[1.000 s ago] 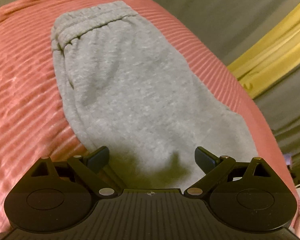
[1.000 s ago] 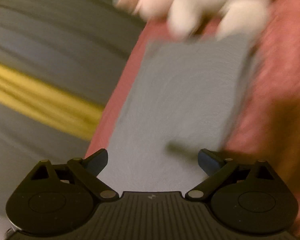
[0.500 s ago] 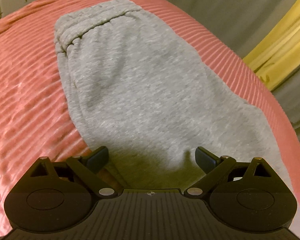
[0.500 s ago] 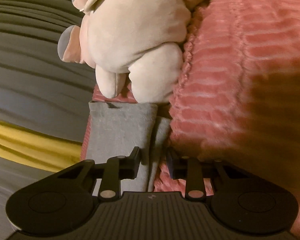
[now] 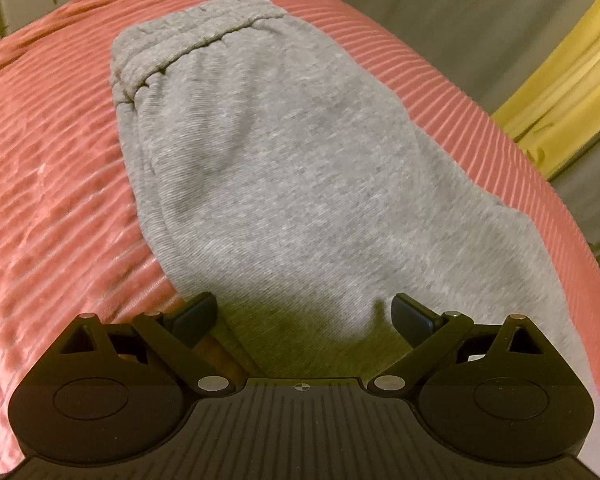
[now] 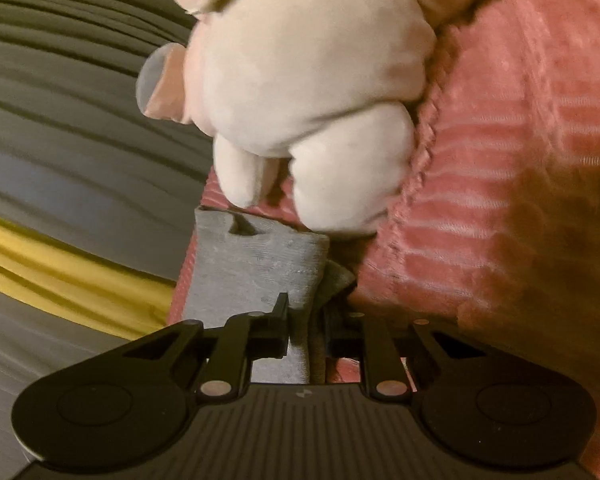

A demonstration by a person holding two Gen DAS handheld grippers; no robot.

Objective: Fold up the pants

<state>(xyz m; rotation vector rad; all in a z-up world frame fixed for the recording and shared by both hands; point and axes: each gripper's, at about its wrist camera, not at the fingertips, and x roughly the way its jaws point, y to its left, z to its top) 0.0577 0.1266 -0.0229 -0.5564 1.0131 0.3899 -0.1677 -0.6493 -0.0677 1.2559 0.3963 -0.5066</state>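
— Where are the pants lying?

— The grey pants (image 5: pixel 284 168) are stretched along a pink ribbed blanket (image 5: pixel 52 184) on the bed, waistband (image 5: pixel 196 44) at the far end in the left wrist view, legs running back toward the camera. In the right wrist view the leg cuffs (image 6: pixel 256 256) end just short of a cream plush toy (image 6: pixel 300 92) sitting on the blanket.

— How is the left hand posed?

— The left tongs (image 5: pixel 304 316) point steeply down over the near part of the pants, hovering above the cloth. Their jaws are spread wide, one finger over the pants' left edge, the other over the grey fabric, nothing caught between them.

— And the right?

— The right tongs (image 6: pixel 305 320) are tilted down at a shallower slant, aimed along the leg toward the toy. Their jaws have just been closing and now stand narrow, with a fold of the pants' edge bunched between the pads; the cloth looks pinched there and puckers just ahead of the fingers.

— What lies beside the bed?

— Grey and yellow bedding (image 6: pixel 72 272), on the left of the right wrist view.
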